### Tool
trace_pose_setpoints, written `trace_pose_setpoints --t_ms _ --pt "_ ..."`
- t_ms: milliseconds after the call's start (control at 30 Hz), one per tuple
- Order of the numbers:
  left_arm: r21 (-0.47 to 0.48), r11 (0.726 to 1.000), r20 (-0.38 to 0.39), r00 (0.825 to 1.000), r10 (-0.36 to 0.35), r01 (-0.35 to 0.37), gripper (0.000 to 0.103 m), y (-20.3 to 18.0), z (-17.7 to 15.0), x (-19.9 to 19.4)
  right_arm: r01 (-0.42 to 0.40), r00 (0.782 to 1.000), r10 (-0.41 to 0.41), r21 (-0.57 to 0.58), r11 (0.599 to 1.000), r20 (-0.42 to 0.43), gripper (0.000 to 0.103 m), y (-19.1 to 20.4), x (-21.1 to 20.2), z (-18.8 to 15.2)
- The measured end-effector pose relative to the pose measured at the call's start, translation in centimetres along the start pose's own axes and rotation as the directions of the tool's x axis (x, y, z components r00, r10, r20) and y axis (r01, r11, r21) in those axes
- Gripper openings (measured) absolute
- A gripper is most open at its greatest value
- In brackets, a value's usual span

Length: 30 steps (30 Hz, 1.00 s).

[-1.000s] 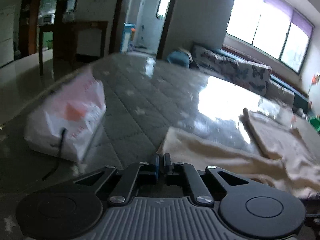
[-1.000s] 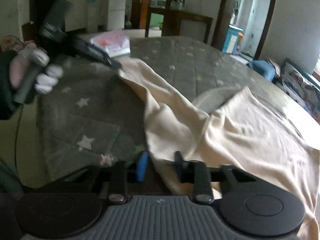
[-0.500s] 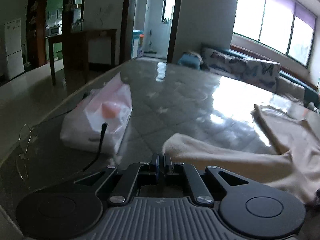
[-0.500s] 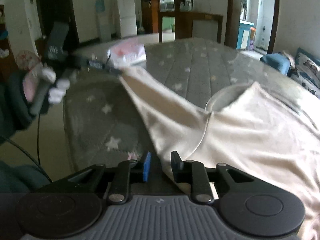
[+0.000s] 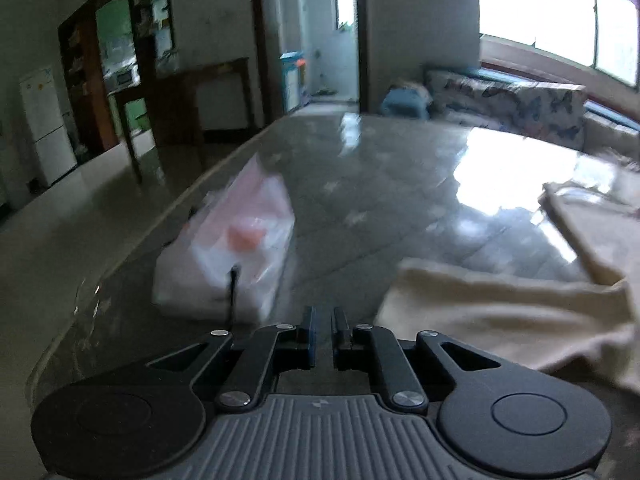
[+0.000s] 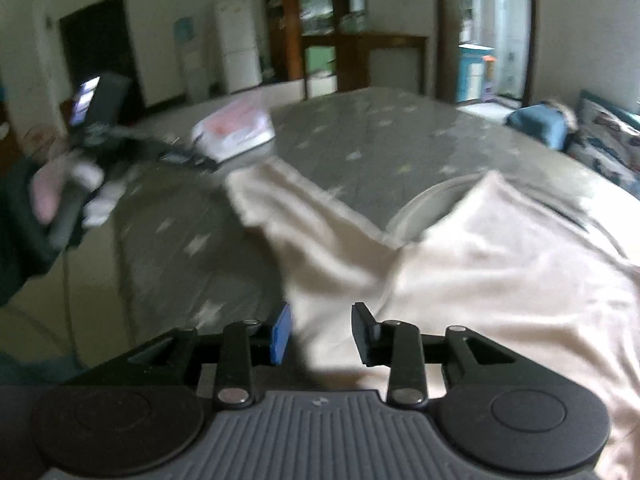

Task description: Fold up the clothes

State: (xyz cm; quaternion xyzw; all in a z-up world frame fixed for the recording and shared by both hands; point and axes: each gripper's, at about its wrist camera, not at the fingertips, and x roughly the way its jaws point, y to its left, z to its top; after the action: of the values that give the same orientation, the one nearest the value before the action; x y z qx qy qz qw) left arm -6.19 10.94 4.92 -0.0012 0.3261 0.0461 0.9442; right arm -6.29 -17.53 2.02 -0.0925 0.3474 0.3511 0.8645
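Right wrist view | right gripper (image 6: 322,330) parted, over cream garment (image 6: 500,280) edge, nearer | sleeve runs from it toward left gripper (image 5: 323,330), slightly parted, empty, beside sleeve tip

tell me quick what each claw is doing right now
Left claw: open a little, holding nothing; the cream shirt lies off to its right.
Right claw: open, with the shirt's edge between its fingers, not clamped.

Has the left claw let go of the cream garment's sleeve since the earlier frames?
Yes. The left claw now stands slightly open and empty; against the white plastic bag, it sits left of the cream garment corner it pinched earlier.
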Motion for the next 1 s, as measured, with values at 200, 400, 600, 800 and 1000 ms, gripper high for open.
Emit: trace_pose_setpoints --t_ms 200,400,600,800,1000 --pt "0.055 0.958 0.066 0.957 -0.284 0.280 0.012 -5.3 3.1 -1.8 0.054 0.998 -0.053 0.033 0.998 -0.013 0.044 -1.7 3.0 1.0" --pt "0.118 0.902 0.050 0.905 -0.422 0.414 0.012 -9.6 5.5 -1.2 0.027 1.000 -0.027 0.076 0.997 -0.012 0.046 -3.0 4.3 1.9" --pt "0.101 0.906 0.048 0.908 -0.416 0.410 0.017 -9.2 5.8 -0.6 0.041 0.999 -0.043 0.128 0.991 0.016 0.047 -4.8 4.4 2.8" --pt "0.065 0.920 0.015 0.921 -0.389 0.387 0.017 -7.8 5.1 0.3 -0.045 0.999 0.046 0.143 0.989 -0.007 0.059 -4.6 6.9 2.8" --pt "0.036 0.918 0.008 0.918 -0.396 0.396 0.019 -7.5 5.6 0.9 -0.075 0.997 0.076 0.163 0.984 0.000 0.058 -5.1 6.7 2.9"
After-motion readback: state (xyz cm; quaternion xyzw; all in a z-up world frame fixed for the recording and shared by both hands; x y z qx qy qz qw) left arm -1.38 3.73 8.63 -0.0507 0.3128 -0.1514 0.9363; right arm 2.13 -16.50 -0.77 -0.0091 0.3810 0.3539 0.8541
